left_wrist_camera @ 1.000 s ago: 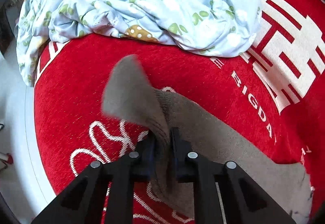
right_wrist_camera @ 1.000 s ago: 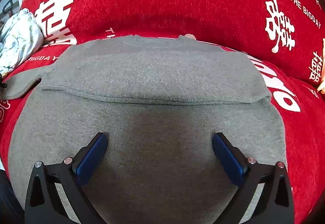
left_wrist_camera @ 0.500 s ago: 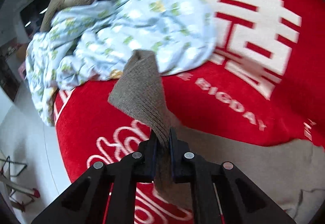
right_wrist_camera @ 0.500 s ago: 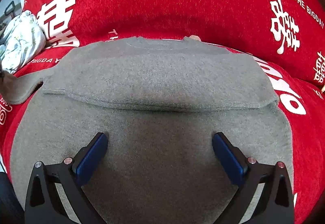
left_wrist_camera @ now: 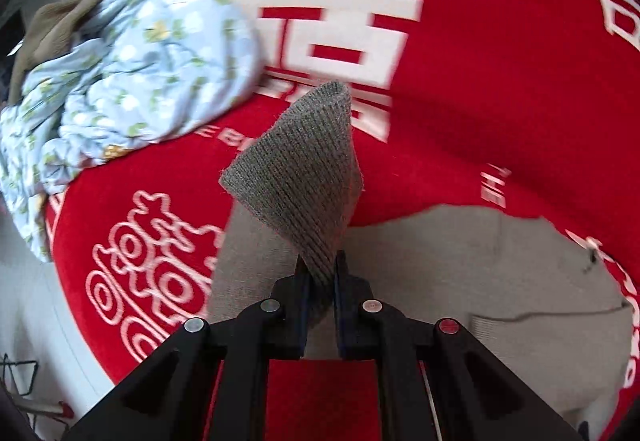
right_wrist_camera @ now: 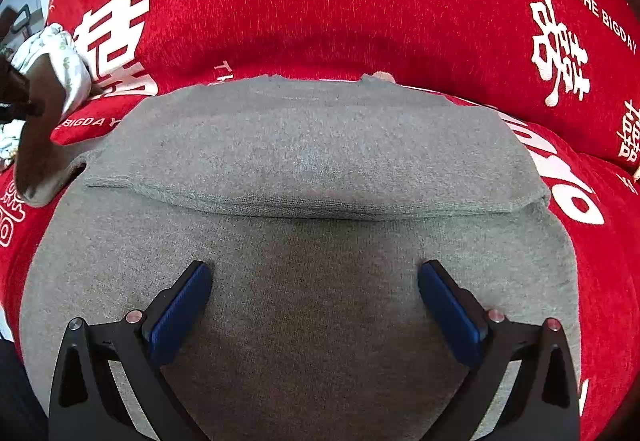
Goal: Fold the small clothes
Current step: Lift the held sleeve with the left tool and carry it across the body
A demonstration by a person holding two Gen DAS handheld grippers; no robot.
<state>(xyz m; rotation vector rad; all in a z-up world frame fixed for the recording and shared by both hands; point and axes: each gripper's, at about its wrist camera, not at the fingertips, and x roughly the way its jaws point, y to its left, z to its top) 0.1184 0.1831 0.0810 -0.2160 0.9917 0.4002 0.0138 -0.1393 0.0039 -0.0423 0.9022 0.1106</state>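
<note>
The left gripper (left_wrist_camera: 320,281) is clamped on the ribbed sleeve cuff (left_wrist_camera: 298,177) of the grey sweater (right_wrist_camera: 312,161), and the cuff stands up above its fingers. The sweater lies flat on the red sofa cover (right_wrist_camera: 360,1); the other sleeve seems folded across it. The right gripper (right_wrist_camera: 314,281) hovers over the sweater's lower part with its fingers wide apart. A blue flowered garment (left_wrist_camera: 132,57) lies crumpled beside it.
</note>
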